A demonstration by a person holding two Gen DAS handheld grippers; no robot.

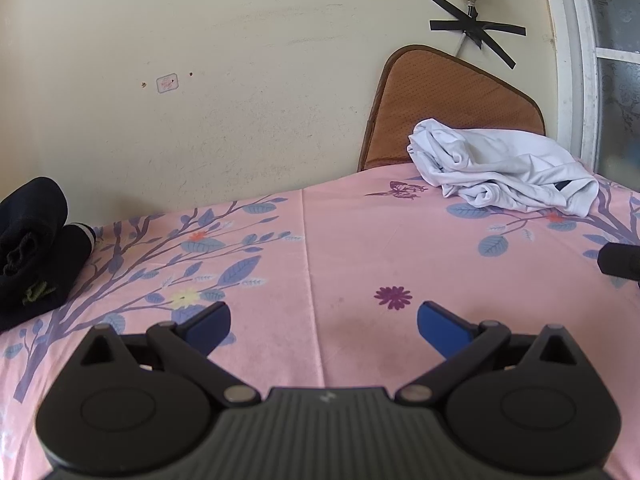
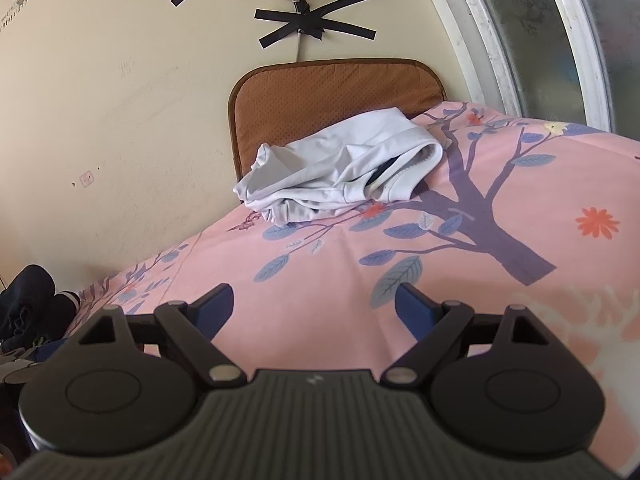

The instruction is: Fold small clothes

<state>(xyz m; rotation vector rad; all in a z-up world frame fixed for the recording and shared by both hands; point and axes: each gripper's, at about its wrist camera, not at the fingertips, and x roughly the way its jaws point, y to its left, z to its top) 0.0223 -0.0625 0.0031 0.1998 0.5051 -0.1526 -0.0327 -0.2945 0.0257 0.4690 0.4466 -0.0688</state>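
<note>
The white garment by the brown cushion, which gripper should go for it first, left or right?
Probably right: the white garment lies nearly straight ahead of the open right gripper, but far off to the side of the open left gripper.

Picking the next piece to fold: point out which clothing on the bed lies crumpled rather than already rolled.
The white garment, a loose heap by the brown headboard pad. The dark clothes at the far left edge are rolled into bundles.

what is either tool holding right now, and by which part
Nothing. Left tool and right tool are both open over the sheet; the white garment lies untouched.
</note>
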